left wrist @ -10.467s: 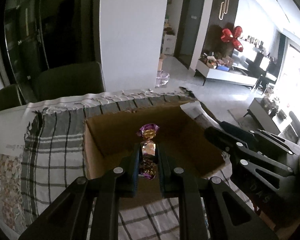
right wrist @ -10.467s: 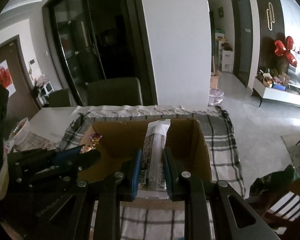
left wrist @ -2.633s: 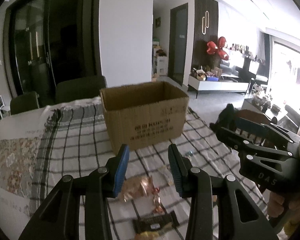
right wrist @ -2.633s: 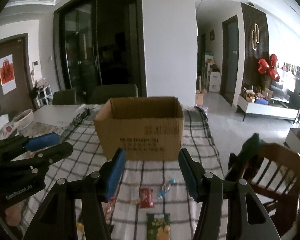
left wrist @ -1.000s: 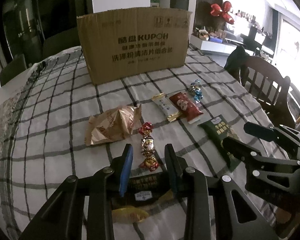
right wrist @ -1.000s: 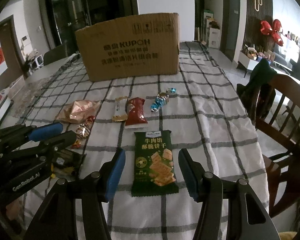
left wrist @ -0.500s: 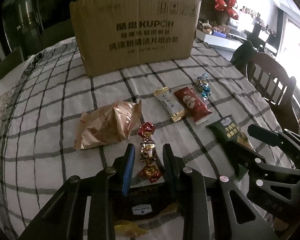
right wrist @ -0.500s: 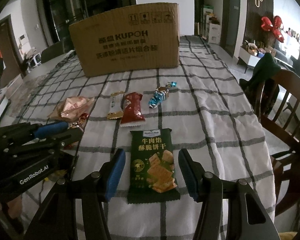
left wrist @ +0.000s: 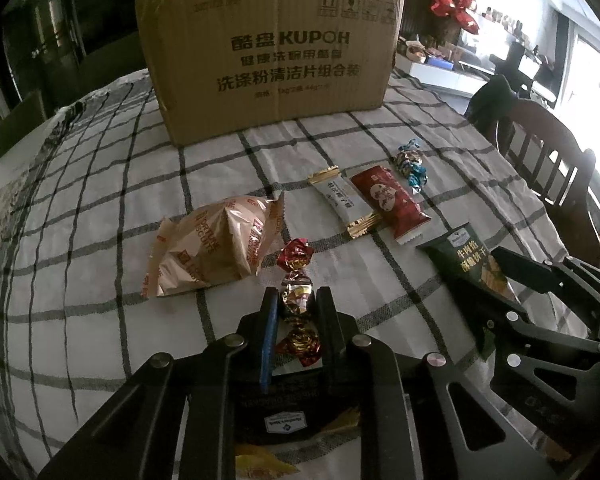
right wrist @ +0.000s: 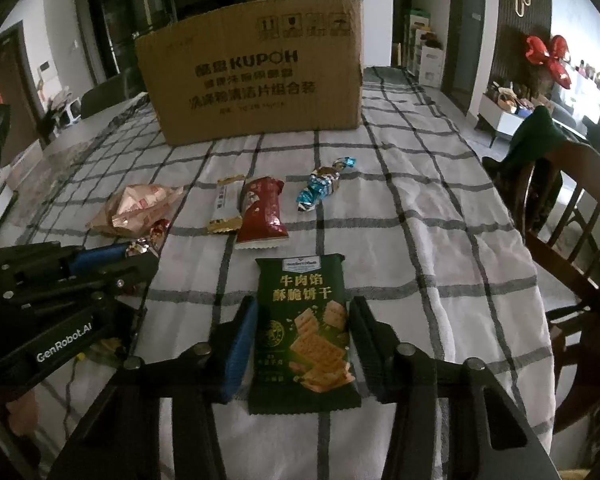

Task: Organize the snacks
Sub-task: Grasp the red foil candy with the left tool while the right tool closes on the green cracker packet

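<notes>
While the left tongs had just closed onto the red-and-gold foil candy on the checked worktop, a gold biscuit bag lay just beside it and the cardboard box stood beyond. In the right wrist view, the right tongs had been narrowing around the green cracker packet, both pads seemingly at its edges.

Both wrist views share cardboard box.
</notes>
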Demonstrator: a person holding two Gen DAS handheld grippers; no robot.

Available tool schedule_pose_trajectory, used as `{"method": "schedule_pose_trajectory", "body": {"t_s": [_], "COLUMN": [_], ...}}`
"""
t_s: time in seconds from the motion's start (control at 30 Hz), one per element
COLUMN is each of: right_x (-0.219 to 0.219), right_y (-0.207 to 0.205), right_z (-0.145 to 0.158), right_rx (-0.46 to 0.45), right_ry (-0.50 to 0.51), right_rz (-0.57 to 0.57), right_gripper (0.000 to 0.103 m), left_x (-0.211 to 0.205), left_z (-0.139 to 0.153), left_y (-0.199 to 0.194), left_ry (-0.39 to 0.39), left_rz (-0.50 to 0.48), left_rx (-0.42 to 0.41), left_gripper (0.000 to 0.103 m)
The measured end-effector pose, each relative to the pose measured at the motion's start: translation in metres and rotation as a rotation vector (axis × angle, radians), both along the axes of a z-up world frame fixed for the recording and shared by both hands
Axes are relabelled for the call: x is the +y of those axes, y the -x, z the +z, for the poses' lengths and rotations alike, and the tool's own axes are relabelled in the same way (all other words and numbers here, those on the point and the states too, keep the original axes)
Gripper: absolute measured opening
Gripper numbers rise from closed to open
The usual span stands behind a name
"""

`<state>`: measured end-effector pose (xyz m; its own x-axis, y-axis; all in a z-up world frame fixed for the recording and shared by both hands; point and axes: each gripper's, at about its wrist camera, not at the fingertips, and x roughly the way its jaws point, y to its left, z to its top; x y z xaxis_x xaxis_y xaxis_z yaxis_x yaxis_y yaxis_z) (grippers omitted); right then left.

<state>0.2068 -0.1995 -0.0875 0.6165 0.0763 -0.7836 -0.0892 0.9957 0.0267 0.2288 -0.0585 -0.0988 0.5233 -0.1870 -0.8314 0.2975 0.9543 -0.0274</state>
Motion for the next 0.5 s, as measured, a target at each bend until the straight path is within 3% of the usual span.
{"method": "schedule_pose_trajectory", "body": {"t_s": [0.5], "right_x": [-0.005], "right_y": [0.006], "right_z": [0.019], "right_rx": [-0.028], "right_ry": [-0.058], "right_rz": [-0.005], "right_gripper": [0.042], "left_x": [-0.002], "left_z": [0.022], "left_y": [0.017], "left_ry": [0.026], "left_rz": [-0.03], "left_rx": [-0.037], "left_gripper": [0.019]}}
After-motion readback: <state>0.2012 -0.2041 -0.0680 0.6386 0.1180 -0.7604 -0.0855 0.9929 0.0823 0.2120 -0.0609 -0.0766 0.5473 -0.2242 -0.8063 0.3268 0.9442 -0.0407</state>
